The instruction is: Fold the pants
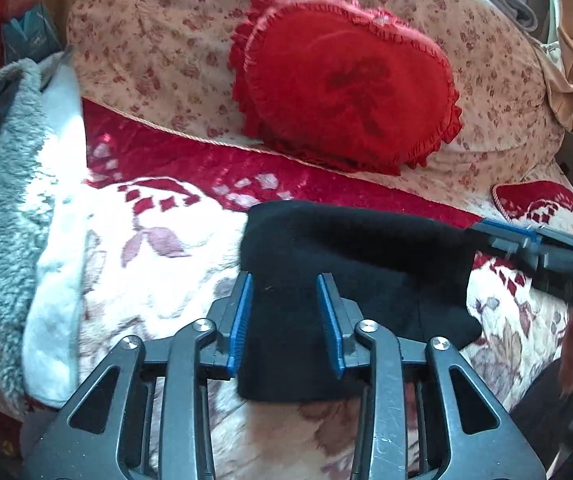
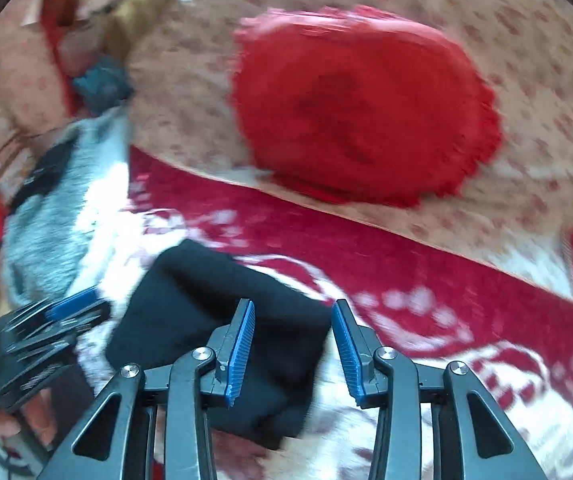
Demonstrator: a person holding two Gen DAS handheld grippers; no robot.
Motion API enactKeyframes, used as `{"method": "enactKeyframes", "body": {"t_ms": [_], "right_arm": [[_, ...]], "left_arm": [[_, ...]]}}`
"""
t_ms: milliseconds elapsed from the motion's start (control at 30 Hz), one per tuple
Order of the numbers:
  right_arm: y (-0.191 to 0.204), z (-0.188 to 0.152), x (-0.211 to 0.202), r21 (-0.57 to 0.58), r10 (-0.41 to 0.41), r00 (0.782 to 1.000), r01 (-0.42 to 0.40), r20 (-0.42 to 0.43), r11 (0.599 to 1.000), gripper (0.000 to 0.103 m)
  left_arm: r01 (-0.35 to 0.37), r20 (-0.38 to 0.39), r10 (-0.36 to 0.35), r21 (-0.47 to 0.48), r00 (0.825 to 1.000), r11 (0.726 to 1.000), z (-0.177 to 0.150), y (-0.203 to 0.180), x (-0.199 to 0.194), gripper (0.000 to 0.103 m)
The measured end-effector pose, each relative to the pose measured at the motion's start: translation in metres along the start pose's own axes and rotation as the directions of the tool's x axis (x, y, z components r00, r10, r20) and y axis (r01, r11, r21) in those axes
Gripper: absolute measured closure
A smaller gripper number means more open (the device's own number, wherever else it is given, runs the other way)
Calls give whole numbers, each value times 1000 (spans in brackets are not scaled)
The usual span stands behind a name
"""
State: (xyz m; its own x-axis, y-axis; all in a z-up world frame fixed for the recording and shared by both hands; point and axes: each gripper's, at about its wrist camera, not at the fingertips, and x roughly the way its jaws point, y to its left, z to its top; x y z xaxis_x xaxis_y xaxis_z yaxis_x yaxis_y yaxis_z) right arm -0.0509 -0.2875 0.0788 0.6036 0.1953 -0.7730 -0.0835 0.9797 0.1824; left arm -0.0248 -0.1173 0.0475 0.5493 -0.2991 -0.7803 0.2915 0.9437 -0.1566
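Observation:
The black pants (image 1: 350,280) lie folded into a compact bundle on the red-and-white floral blanket (image 1: 154,264). My left gripper (image 1: 288,284) is open, its blue pads on either side of the bundle's near part, not pinching it. My right gripper (image 2: 292,312) is open and empty just right of the pants (image 2: 222,312) in the blurred right wrist view. The right gripper also shows at the far right of the left wrist view (image 1: 534,244); the left gripper shows at the lower left of the right wrist view (image 2: 62,312).
A red heart-shaped cushion (image 1: 350,88) leans on a floral pillow (image 1: 158,52) behind the pants. A grey fluffy blanket (image 1: 2,208) with white lining lies at the left. A second red-patterned cushion (image 1: 542,200) sits at the right edge.

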Motion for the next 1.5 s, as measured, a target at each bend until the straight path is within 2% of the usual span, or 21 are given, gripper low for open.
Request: {"method": "enactKeyframes", "body": {"t_ms": [67,100,200,267,400,567,667,800,900,933,1033,1233,1367,1500], "right_arm": [[18,-1,16,-52,54,998,-56,-34,997,69],[24,-1,27,-76,48,998,-52,-51,996,70],[32,0,60,-120,-21,996,10,-90,993,72],[17,3,84,-76,-42,992,33,-123,997,77],[-4,12,102,24,26,991,-23,-133,999,77],[3,11,78,-6,10,992,-11,-127,1000,76],[14,-1,51,-37,38,994,-43,-105,998,75],[26,-50,40,-94,12,986,-28,-169,995,75],[27,-72,35,-109,-12,995,1,-98,994,74],[26,-73,34,-98,-12,995,2,-100,995,74],[23,-66,24,-65,13,993,-21,-116,998,74],[26,-44,10,-55,29,998,-32,-54,998,74],[30,-20,23,-13,64,998,-65,-25,998,74],[42,2,48,-12,81,996,-81,-24,997,74]], "left_arm": [[-6,-43,6,-13,999,1000,-1,-2,14,70],[-10,-63,9,-19,998,1000,-3,-2,22,70],[-34,-52,33,-2,998,999,-8,-4,29,69],[-43,-37,44,19,998,999,-10,-8,31,69],[-79,-22,81,58,996,995,-8,-16,37,65],[-69,-33,70,31,997,997,-8,-11,35,63],[-62,-40,63,16,997,998,-11,-7,32,63],[-67,-39,68,12,997,998,-15,-8,32,63],[-90,-28,91,27,995,996,-18,-12,31,63],[-97,-29,97,27,995,995,-18,-13,30,63],[-88,-40,88,-3,995,996,-18,-8,22,63],[-72,-58,67,-84,996,994,-26,10,13,63],[-75,-66,69,-87,995,993,-30,10,16,62],[-82,-68,75,-101,995,992,-30,12,19,53]]}}
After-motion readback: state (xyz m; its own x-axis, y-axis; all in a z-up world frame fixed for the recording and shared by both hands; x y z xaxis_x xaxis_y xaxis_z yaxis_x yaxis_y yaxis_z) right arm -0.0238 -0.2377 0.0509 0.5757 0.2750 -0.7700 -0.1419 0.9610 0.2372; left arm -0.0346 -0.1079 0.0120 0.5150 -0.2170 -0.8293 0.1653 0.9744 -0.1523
